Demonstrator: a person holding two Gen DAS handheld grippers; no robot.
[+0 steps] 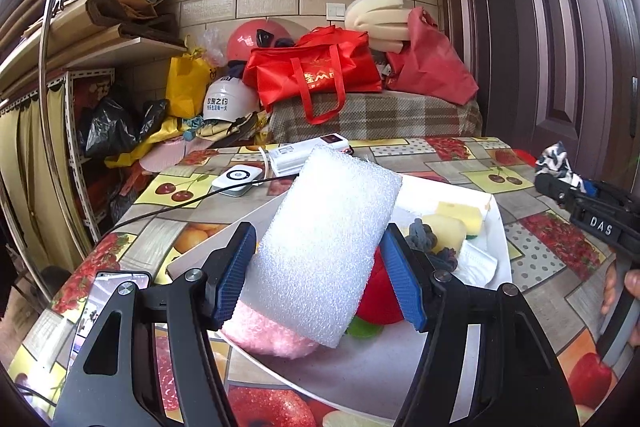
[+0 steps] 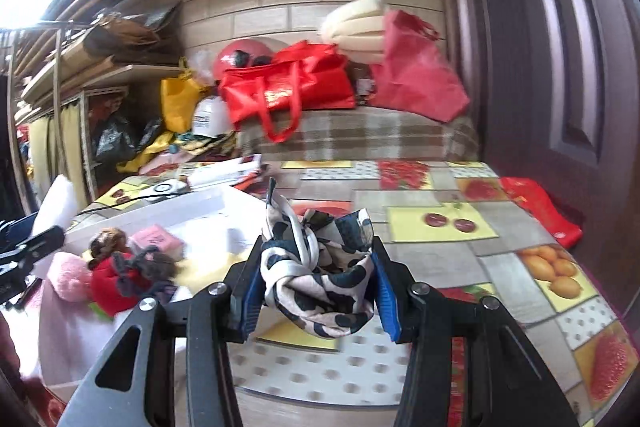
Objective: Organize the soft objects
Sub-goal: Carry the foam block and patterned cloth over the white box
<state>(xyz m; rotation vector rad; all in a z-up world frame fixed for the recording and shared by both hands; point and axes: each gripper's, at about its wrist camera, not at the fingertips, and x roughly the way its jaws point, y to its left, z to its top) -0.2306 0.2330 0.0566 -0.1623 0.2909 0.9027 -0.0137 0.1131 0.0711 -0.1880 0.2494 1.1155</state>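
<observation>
My left gripper (image 1: 318, 269) is shut on a white foam block (image 1: 328, 247) and holds it above the white tray (image 1: 498, 227). In the tray lie a pink plush (image 1: 264, 335), a red plush toy (image 1: 380, 299), yellow sponges (image 1: 460, 217) and a dark knitted piece (image 1: 424, 235). My right gripper (image 2: 316, 287) is shut on a black-and-white patterned scarf (image 2: 320, 267), held above the fruit-print tablecloth, right of the tray (image 2: 208, 203). The right gripper with the scarf also shows in the left wrist view (image 1: 560, 179).
The table (image 2: 440, 227) carries a phone (image 1: 108, 303), a white charger disc (image 1: 238, 179) with a black cable, and a white power bank (image 1: 304, 151). Behind it stand red bags (image 1: 316, 75), helmets and a checked blanket. A red bag (image 2: 540, 211) lies at the table's right edge by the door.
</observation>
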